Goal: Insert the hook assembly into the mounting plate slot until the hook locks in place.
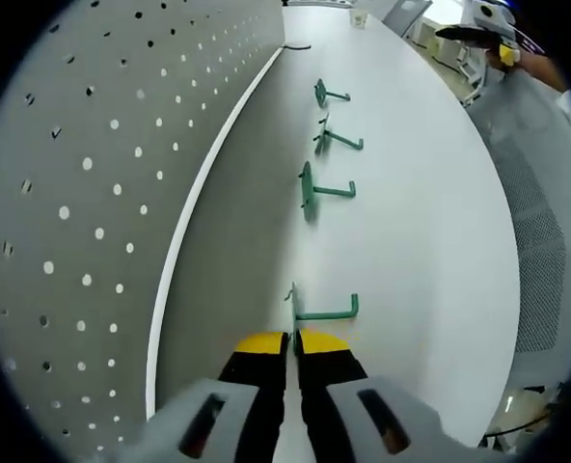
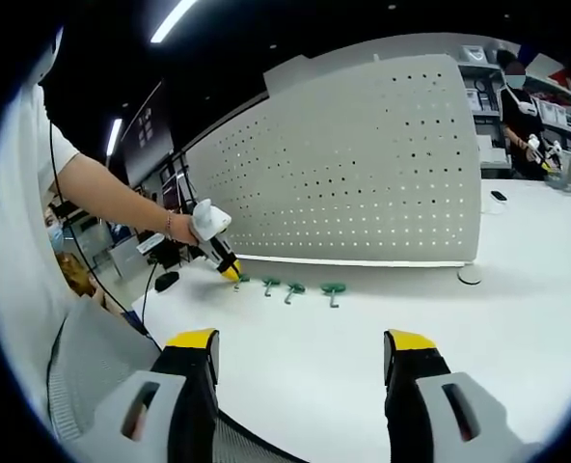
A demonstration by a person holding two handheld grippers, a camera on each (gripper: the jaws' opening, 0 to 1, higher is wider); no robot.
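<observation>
Four green hooks lie in a row on the white table beside the perforated white mounting plate. My left gripper is shut on the flat base of the nearest green hook, whose arm points right. The other hooks lie farther along the row. In the right gripper view, my right gripper hangs open over the table with nothing between its fingers. Far off, a hand holds the left gripper at the row's left end, in front of the mounting plate. Three hooks lie to its right.
A black cable lies at the plate's far end. Grey mesh fabric borders the table edge. A small black object sits at the table's left, a white disc by the plate's right end. People stand at the far right.
</observation>
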